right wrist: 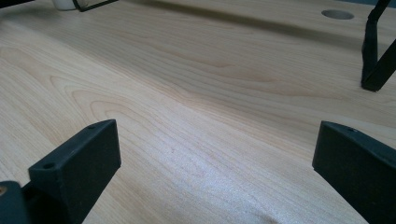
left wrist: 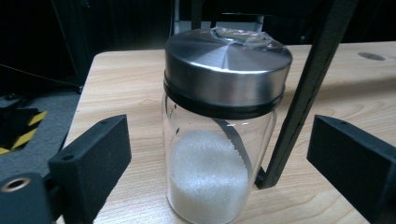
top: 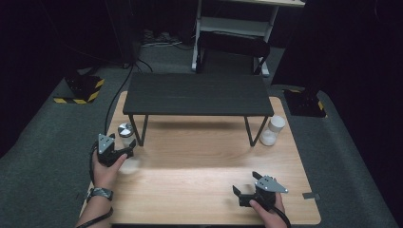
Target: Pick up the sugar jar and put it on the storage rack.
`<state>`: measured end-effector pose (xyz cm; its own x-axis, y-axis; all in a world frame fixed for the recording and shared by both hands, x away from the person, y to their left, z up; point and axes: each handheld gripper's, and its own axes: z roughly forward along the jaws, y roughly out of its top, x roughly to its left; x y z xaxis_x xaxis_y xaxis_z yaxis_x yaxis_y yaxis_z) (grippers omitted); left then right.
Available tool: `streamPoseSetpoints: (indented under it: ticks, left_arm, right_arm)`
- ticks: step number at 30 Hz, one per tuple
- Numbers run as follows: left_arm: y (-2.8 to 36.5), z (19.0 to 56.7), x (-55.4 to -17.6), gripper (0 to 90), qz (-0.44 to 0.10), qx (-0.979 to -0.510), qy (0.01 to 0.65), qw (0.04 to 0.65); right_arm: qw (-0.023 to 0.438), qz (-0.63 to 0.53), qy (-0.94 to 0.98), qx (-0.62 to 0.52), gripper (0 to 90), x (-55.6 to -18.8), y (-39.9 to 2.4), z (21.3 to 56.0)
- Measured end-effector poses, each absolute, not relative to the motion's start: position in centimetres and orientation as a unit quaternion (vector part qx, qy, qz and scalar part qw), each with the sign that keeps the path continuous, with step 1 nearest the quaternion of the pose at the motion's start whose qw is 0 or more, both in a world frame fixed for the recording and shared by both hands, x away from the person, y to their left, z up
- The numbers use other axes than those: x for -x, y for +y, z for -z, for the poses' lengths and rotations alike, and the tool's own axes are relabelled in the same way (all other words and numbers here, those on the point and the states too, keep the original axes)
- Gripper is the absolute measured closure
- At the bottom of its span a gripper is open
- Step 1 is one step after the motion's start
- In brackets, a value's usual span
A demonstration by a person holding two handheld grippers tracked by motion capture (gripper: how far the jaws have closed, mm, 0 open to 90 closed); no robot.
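Nearest the high camera, the right tool point(top: 248, 189) sits low on the front right of the wooden bench point(top: 199, 190), a hand wrapped round its body from below, its jaws pointing left across the boards. Its own view shows those jaws spread wide over bare wood – released, gripping nothing.

The left tool point(top: 127, 151) is held at the bench's left edge, forearm rising from the bottom of the picture with a watch point(top: 100, 193) at the wrist, jaws aimed towards the glass jar point(top: 125, 131). The jar stands upright on the bench just beside the front left leg of the small black table point(top: 197, 93). In the left tool's view the jar point(left wrist: 219, 140) stands between the two jaws, clear of both, so the tool is released, not clenched on it.

From above, the jar is small and partly hidden by the tool, and little more than its metal lid point(left wrist: 228, 70) can be made out. The close view adds white grains filling its lower part and a scrap of clear tape on the lid. A second, white-capped bottle point(top: 272, 130) by the table's front right leg appears from above; its contents are hard to tell.
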<state>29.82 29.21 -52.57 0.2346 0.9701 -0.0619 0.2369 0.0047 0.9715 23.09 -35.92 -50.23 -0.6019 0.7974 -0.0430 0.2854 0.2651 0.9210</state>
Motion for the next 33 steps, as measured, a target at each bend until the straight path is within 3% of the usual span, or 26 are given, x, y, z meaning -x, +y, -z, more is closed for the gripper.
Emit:
streamPoseSetpoints:
  ticks: [27,33]
  left_arm:
    - [29.49,52.98,-30.73,16.1,-0.361,-0.609,0.487,0.512]
    - [30.00,53.19,-30.82,21.6,-0.361,-0.602,0.489,0.519]
  right_arm:
    - [0.259,-0.491,0.751,-0.358,0.6,-23.17,-36.15,50.26]
    - [0.259,-0.489,0.752,-0.358,0.6,-23.20,-36.08,50.22]
